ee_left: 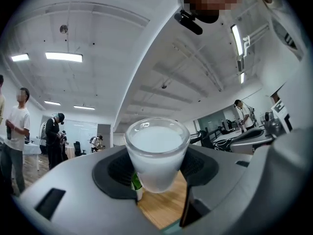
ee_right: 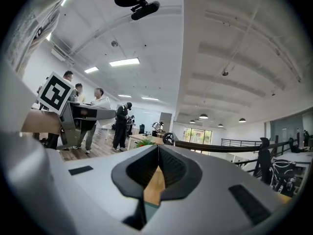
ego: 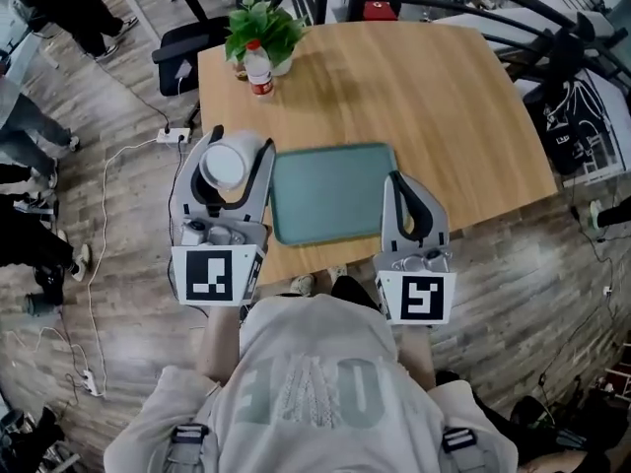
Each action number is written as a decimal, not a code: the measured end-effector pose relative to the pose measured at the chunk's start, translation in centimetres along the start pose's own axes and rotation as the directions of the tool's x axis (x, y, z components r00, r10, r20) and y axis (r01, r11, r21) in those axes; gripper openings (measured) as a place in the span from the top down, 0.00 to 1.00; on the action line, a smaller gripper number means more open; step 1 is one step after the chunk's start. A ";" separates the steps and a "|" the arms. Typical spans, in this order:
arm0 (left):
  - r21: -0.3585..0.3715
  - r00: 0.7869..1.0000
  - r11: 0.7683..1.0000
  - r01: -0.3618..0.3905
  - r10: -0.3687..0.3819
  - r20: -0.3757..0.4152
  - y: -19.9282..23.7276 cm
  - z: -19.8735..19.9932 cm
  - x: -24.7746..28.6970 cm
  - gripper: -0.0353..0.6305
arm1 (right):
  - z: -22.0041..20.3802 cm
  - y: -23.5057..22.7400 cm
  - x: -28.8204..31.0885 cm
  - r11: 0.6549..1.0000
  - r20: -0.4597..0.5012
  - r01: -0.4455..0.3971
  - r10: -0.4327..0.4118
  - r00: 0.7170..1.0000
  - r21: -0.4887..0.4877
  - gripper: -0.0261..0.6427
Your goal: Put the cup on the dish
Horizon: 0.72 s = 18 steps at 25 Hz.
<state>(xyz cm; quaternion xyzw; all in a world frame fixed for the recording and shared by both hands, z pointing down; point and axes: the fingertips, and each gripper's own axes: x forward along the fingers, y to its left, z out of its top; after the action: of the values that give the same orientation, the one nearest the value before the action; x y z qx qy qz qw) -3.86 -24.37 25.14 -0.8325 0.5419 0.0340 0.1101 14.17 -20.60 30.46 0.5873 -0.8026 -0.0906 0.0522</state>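
A frosted white cup point(ego: 223, 166) sits between the jaws of my left gripper point(ego: 241, 147), which is shut on it at the table's front left corner. In the left gripper view the cup point(ee_left: 156, 154) stands upright, with both pads pressed against its sides. The dish, a flat green tray point(ego: 335, 193), lies on the wooden table point(ego: 424, 97) just right of the cup. My right gripper point(ego: 397, 181) rests at the tray's right edge. It is shut and holds nothing; its tips point(ee_right: 157, 152) meet.
A potted plant point(ego: 261, 28) and a small bottle point(ego: 259, 70) stand at the table's far left corner. An office chair point(ego: 212, 28) is behind them. A power strip point(ego: 173, 136) with cables lies on the floor at left, where people stand.
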 end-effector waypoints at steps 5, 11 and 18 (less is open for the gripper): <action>0.012 0.999 1.000 -0.024 0.025 -0.043 -0.9 -0.7 2.0 0.56 | 0.2 -1.1 3.0 0.997 0.015 -0.082 0.081 0.997 0.008 0.93; -0.022 0.988 0.999 -0.046 0.042 -0.150 -1.7 -4.0 3.3 0.56 | -1.2 -1.1 4.6 0.986 -0.006 -0.165 0.165 0.986 -0.020 0.93; -0.020 0.957 0.998 -0.056 0.048 -0.285 -1.0 -10.8 4.9 0.56 | -2.9 -1.2 5.2 0.982 -0.052 -0.190 0.189 0.981 -0.002 0.93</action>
<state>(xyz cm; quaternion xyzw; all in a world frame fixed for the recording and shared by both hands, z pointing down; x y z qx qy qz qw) -1.65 -30.72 34.91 -0.8157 0.5731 -0.0758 0.0187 14.25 -26.17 32.92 0.5102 -0.8529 -0.0728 0.0830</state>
